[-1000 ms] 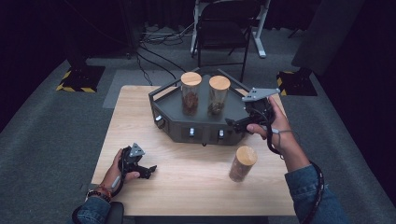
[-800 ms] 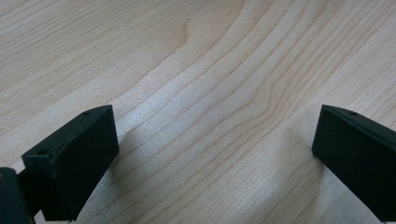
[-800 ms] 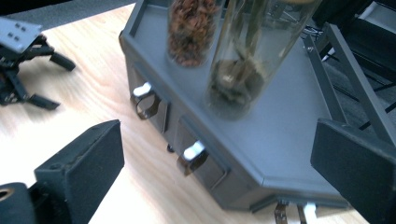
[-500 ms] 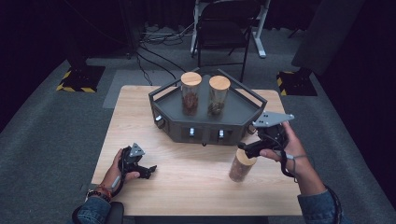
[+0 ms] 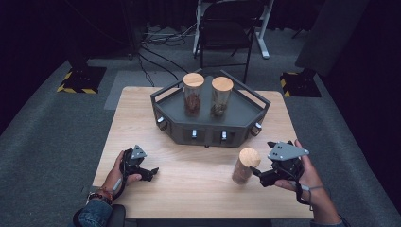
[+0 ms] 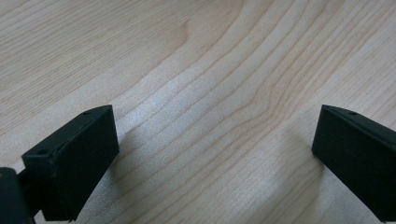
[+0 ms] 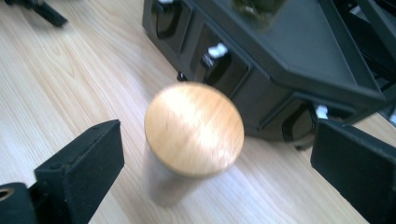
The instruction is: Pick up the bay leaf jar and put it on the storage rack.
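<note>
At the near edge of the worktop (image 5: 198,189), the person's two forearms come in from below. The left hand (image 5: 116,172) lies low on the wood near the left corner, wrist bent and bearing a beaded band, holding the left claw (image 5: 150,173) with its tips angled toward the middle of the worktop. In the left gripper view its two black jaws stand wide apart over bare wood grain, nothing between them, and they sit close above the surface.

On the right side the right hand (image 5: 309,176) wraps the right claw (image 5: 257,176) from behind, the grey three-cornered plate on top, the tips turned leftward at the jar (image 5: 245,166). This jar, a glass one with a round wooden lid, stands upright on the worktop just in front of the dark tray, just beside the right claw's tips. In the right gripper view the jaws are spread wide with the jar's lid (image 7: 194,129) centred between them but farther on; neither jaw touches it, and the picture is blurred there.

Farther back, the dark angular tray (image 5: 165,97) sits in the middle of the worktop, with small white-tipped knobs along its front face. Two more wooden-lidded jars stand upright on it side by side, the left one (image 5: 193,93) and the right one (image 5: 222,96), close but apart. Beyond the worktop a folding chair (image 5: 224,28) stands on the grey floor.
</note>
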### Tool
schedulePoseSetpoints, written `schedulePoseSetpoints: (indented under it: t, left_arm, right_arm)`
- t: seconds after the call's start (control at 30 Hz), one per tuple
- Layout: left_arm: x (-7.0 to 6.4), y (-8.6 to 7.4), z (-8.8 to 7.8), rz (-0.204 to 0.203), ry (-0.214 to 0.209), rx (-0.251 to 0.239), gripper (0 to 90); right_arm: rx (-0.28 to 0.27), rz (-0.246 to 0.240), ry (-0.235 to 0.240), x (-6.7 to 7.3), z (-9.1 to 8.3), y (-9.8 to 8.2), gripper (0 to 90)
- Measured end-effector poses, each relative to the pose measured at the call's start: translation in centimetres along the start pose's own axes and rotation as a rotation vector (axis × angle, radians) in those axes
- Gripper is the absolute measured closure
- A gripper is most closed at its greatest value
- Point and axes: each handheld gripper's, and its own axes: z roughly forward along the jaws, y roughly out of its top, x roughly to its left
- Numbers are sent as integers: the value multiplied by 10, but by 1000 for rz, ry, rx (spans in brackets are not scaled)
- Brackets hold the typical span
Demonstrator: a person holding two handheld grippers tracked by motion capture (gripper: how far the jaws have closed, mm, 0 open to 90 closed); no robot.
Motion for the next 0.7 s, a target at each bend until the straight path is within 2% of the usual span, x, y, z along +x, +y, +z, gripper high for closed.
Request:
schedulePoseSetpoints:
  t: [0.1,0.2,0.27,0.43,0.53,0.7]
  left_arm:
    - [0,0,0,0,0,0,1]
    - [0,0,0,0,0,0,2]
    - [0,0,0,0,0,0,1]
    - [0,0,0,1,0,0,2]
    - [0,0,0,1,0,0,2]
    - [0,0,0,0,1,-1,2]
  right_arm:
    - [4,5,3,4,2,-13,27]
    - [21,-31,-3,9,6,-25,27]
    - [29,-36,-8,11,10,-34,27]
    - [63,-16,17,14,22,-56,27]
    - [89,13,29,14,29,-70,27]
    - [132,36,27,12,42,-90,27]
